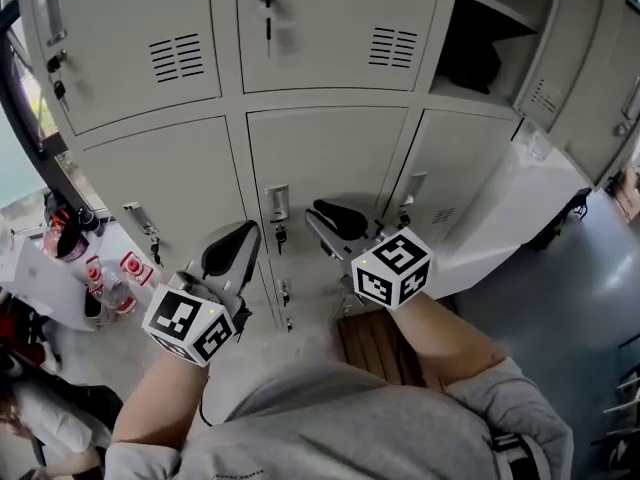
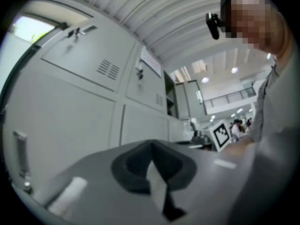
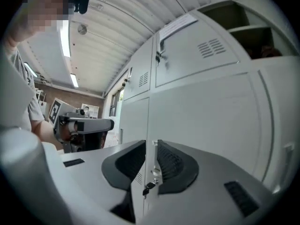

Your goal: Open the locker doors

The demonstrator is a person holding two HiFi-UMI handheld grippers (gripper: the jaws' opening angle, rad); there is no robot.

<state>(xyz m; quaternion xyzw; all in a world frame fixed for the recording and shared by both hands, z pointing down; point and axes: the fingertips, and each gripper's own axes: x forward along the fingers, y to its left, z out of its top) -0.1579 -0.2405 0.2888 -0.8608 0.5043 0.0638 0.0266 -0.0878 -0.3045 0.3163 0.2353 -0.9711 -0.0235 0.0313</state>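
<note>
Grey lockers (image 1: 330, 158) fill the head view. The lower middle door has a handle (image 1: 278, 205) with a key hanging under it, and the lower right door (image 1: 455, 173) carries its own handle (image 1: 414, 189). My right gripper (image 1: 316, 215) points at the strip between those two doors. In the right gripper view, the right gripper (image 3: 151, 149) has its pads slightly apart; a door edge with a lock and key (image 3: 151, 184) shows through the gap, not pressed. My left gripper (image 1: 244, 232) hangs in front of the lower left door (image 1: 160, 183). In the left gripper view, the left gripper (image 2: 151, 148) has its pads together on nothing.
The upper right locker (image 1: 490, 28) stands open with something dark inside. A white panel (image 1: 515, 208) slants out at the lower right. Bottles with red labels (image 1: 112, 278) sit at the left beside a white surface. A slatted wooden thing (image 1: 375, 346) lies at my feet.
</note>
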